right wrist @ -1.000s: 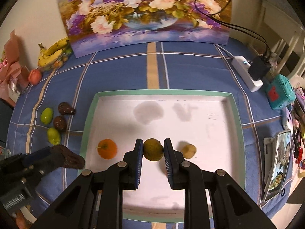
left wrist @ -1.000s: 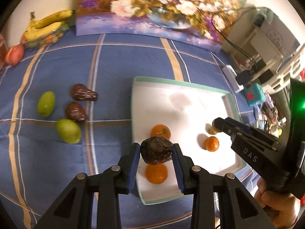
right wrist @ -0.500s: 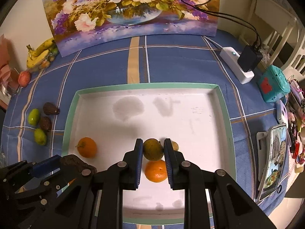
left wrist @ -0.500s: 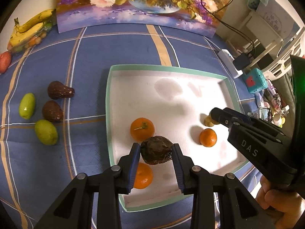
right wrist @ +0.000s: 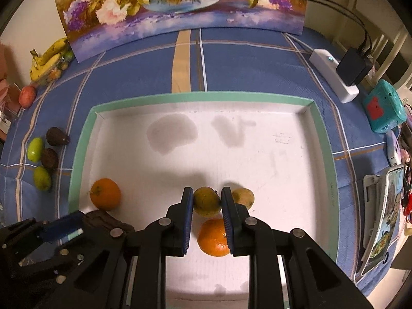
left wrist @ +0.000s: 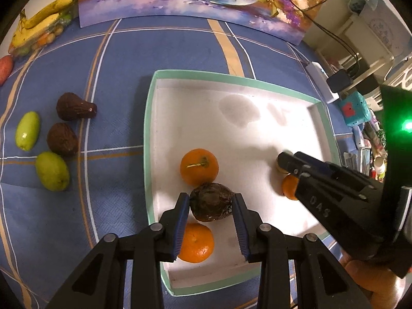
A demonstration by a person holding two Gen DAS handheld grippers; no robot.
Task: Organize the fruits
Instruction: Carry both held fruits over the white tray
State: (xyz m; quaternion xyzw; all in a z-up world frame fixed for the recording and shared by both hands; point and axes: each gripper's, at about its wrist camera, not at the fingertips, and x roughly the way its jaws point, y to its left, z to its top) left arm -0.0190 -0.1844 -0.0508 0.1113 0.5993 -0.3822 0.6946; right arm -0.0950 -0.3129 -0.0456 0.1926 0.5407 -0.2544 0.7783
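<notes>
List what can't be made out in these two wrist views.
- Left view: the lower orange is partly covered by the left tool and its dark fruit.
- Left view: the right tool's arm hides most of the far orange.
- Right view: the small yellow fruit is partly behind a finger.
- Both views: whether either held fruit touches the tray is unclear.

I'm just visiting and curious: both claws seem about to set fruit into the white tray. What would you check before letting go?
1. Left gripper clamps the dark wrinkled brown fruit: ok.
2. Right gripper clamps the yellow-green round fruit: ok.
3. Both fruits are over the white, green-rimmed tray: ok.
4. Free floor beneath: not ok, oranges lie close under each.
5. Fruits touching the tray floor: cannot tell.
</notes>
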